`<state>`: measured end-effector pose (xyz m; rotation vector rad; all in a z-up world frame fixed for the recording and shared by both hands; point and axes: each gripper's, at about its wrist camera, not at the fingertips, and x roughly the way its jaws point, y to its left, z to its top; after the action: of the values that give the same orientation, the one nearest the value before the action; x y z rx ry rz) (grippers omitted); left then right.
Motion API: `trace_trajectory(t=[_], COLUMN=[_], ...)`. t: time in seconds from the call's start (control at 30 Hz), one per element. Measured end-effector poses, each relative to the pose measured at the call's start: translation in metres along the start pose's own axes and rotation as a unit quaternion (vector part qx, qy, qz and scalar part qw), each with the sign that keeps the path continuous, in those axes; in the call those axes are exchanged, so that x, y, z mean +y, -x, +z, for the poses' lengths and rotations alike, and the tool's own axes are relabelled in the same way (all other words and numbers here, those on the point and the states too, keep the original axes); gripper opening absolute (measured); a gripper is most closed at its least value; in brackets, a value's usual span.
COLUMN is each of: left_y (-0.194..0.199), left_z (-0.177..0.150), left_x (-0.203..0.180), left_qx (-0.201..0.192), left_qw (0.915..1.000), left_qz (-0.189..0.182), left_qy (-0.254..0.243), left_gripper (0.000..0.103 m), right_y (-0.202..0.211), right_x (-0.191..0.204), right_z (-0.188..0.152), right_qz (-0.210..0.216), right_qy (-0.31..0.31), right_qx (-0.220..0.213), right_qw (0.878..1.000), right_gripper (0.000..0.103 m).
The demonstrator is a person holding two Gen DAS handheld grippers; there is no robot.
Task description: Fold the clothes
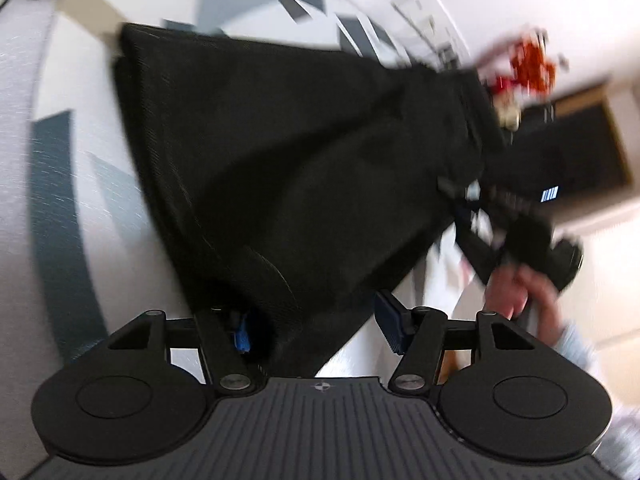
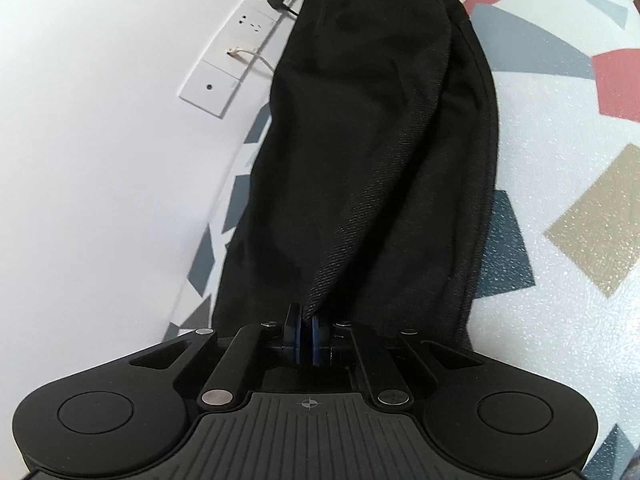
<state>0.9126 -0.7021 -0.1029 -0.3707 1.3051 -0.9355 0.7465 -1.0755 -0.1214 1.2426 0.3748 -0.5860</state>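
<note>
The right gripper (image 2: 306, 334) is pinching the near edge of the black garment (image 2: 372, 140). The left gripper (image 1: 316, 330) is gaping around a loose corner, gripping nothing. A right-hand pull now risks dragging that corner out and skewing the fold.

A white wall (image 2: 100, 160) rises left of the tongs, carrying a strip of sockets (image 2: 248, 28) (two black plugs (image 2: 280, 0) seated, one white cable (image 2: 256, 58) trailing); a geometric-patterned cover (image 2: 560, 200) spreads to the right.
</note>
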Motion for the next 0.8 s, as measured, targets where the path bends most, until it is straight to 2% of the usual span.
trace_trajectory(t=[0.07,0.1,0.13,0.17,0.2,0.23,0.3,0.4,0.5,0.53,0.6,0.67,0.7,0.8], left_y=[-0.004,-0.005,-0.006,-0.007,-0.007,-0.004,0.015,0.051,0.063,0.057,0.035,0.011,0.002,-0.002], left_z=[-0.005,-0.007,-0.008,-0.007,-0.006,-0.003,0.010,0.026,0.027,0.024,0.010,-0.007,-0.014,-0.024], left_x=[-0.007,-0.009,-0.010,-0.011,-0.011,-0.008,-0.002,0.002,0.013,0.019,0.031,0.041,0.045,0.043], left_qx=[0.006,0.008,0.012,0.023,0.034,0.040,0.028,-0.003,0.011,0.032,0.079,0.116,0.121,0.116], left_qw=[0.9994,0.9988,0.9980,0.9972,0.9964,0.9972,0.9989,0.9940,0.9864,0.9839,0.9813,0.9845,0.9853,0.9863], left_qz=[0.015,0.021,0.025,0.029,0.031,0.025,-0.033,-0.109,-0.155,-0.162,-0.149,-0.088,-0.069,-0.067], left_qy=[-0.029,-0.043,-0.058,-0.065,-0.070,-0.057,-0.020,0.013,0.054,0.070,0.092,0.099,0.099,0.096], left_gripper=[0.060,0.058,0.046,0.005,0.003,0.003,0.002,0.002,0.002,0.002,0.003,0.003,0.003,0.008], right_y=[-0.004,-0.006,-0.008,-0.010,-0.011,-0.012,-0.003,0.020,0.044,0.047,0.045,0.038,0.029,0.011], right_x=[-0.001,-0.003,-0.004,-0.005,-0.004,-0.004,0.006,0.028,0.045,0.045,0.038,0.023,0.015,-0.001], right_z=[0.001,0.001,0.002,0.003,0.005,0.007,0.009,0.012,0.013,0.014,0.016,0.013,0.010,-0.007], right_qz=[-0.003,-0.008,-0.013,-0.018,-0.023,-0.028,-0.021,0.000,-0.021,-0.042,-0.076,-0.111,-0.126,-0.173], right_qy=[-0.005,-0.003,-0.002,0.001,0.006,0.011,0.032,0.068,0.082,0.084,0.090,0.104,0.108,0.143], right_qx=[0.004,0.003,0.002,0.001,0.001,0.001,-0.013,-0.043,-0.049,-0.044,-0.035,-0.026,-0.021,-0.012], right_qw=[1.000,1.000,1.000,1.000,1.000,1.000,0.999,0.997,0.995,0.995,0.992,0.988,0.986,0.974], right_gripper=[0.013,0.023,0.026,0.022,0.003,0.004,0.003,0.003,0.003,0.003,0.003,0.003,0.003,0.006])
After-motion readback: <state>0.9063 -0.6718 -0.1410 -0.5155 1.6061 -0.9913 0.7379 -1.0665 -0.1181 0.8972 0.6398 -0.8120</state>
